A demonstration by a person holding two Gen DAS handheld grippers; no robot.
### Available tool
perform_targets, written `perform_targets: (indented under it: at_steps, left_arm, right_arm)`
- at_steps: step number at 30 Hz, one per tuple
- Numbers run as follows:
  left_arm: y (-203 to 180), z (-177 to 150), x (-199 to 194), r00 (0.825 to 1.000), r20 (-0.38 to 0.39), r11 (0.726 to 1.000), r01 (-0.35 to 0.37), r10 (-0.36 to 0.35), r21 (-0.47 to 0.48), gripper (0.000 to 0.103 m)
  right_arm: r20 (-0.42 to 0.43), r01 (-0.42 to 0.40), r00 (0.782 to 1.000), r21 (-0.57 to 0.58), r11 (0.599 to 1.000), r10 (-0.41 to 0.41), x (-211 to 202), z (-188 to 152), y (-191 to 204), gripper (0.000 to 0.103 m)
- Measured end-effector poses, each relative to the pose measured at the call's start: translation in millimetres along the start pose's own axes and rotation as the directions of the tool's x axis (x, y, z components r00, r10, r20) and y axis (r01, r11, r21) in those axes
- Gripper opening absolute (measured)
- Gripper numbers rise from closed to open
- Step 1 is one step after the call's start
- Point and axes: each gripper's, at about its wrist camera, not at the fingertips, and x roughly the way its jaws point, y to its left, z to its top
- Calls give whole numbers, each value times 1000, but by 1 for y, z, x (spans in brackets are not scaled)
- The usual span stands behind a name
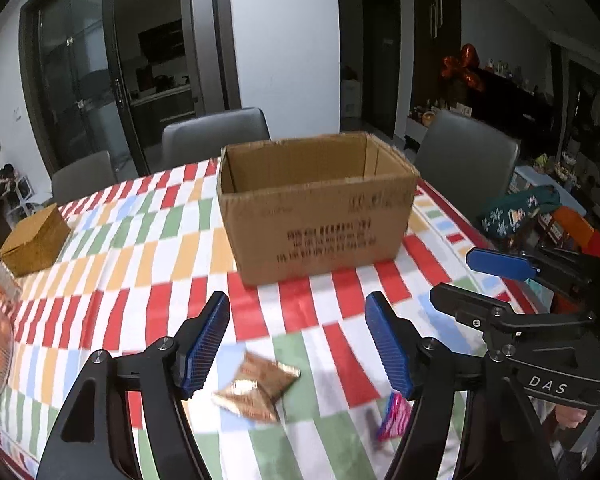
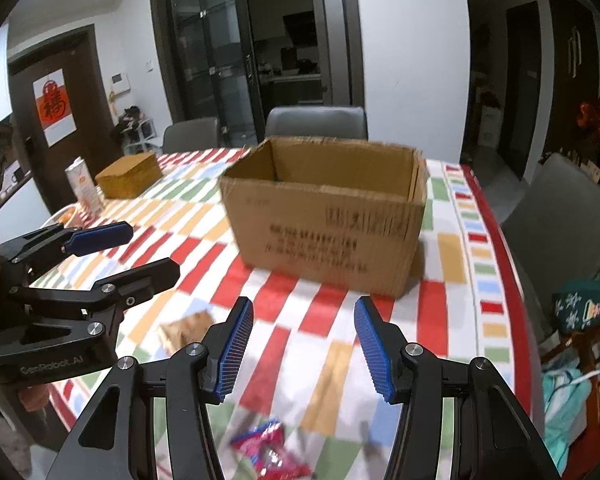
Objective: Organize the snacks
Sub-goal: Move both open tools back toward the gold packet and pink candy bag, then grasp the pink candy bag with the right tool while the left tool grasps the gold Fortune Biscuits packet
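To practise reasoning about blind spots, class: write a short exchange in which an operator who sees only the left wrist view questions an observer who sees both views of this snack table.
Operator: What is the pink thing half hidden behind my finger?
Observer: A pink, blue-edged snack packet, lying flat on the tablecloth under the right gripper, whose jaws are open and empty.
Operator: And what is cut off at my left edge?
Observer: A white and orange carton, standing upright beside the small brown box.

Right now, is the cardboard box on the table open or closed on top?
Open. The cardboard box stands upright on the tablecloth with no flaps over its top, and its inner walls show. Its floor is hidden, so whether it's empty, cannot tell.
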Motion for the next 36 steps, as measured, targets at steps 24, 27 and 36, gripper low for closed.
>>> perform_targets:
  at_steps: [24,27,36]
  left_arm:
    - [-15,-117,34,951,-308,999,32,-36,-19,70]
    - [-12,-120,37,947,-318,999,29,-36,-28,70]
    - [-7,-124,42,940,-338,999,26,-39,-43,70]
  right_arm:
    - [-403,-121,915,-202,972,30,51,-101,27,54]
    - [-433,-149,901,-231,961,35,58,-103,33,53]
    - [-467,-177,883,-233,956,49,72,-109,38,38]
